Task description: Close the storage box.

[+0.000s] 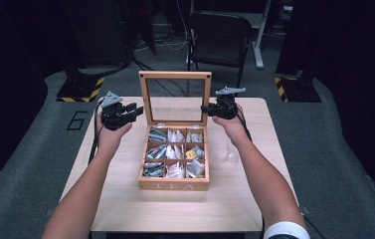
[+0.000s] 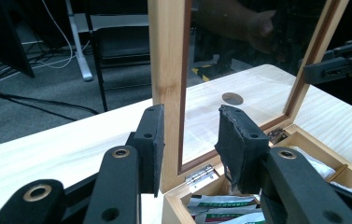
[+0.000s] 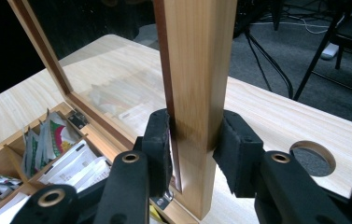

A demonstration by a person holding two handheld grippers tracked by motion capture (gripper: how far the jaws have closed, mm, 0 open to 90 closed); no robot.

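Tools, 2: right tool (image 3: 193, 149) clamps lid (image 1: 176, 74); left tool (image 2: 190, 140) straddles it, unclenched.

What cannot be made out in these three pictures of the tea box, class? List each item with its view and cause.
- Print on the tea packets: high view, too small.
- Whether the left claw touches the lid frame: left claw view, the near pad hides the contact.
- Front compartments of the tea box: right claw view, cut off by the bottom edge.
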